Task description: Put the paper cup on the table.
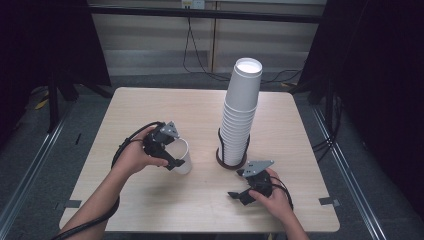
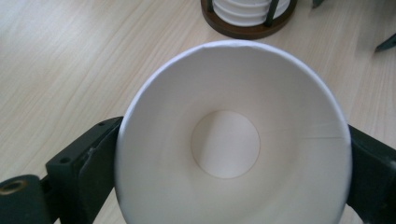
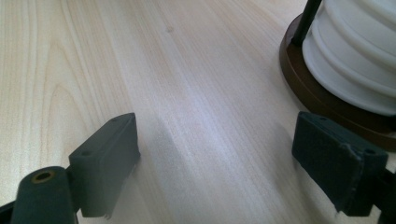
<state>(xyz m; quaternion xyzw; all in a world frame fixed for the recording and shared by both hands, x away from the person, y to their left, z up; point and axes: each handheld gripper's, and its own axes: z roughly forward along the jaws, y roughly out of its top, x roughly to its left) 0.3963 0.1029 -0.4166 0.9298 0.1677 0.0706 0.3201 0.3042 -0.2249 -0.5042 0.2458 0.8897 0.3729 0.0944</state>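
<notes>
Paper cup (image 2: 229, 154) | white, empty, rim round | between left claw (image 2: 224, 168) jaws

This looks like a lab or test room, not a home. A plain wood table (image 1: 150, 200) stands on a grey floor (image 1: 40, 165) with metal rails (image 1: 30, 165) on both sides. Dark curtains (image 1: 45, 40) hang around it (like a little stage), and black cables (image 1: 195, 55) run along the back wall.

A light wooden table (image 1: 150, 105) is standing on grey floor (image 1: 45, 150); at twelve o'clock, cables (image 1: 192, 55) are hanging against what is possibly a pale panelled wall (image 1: 150, 40).
</notes>
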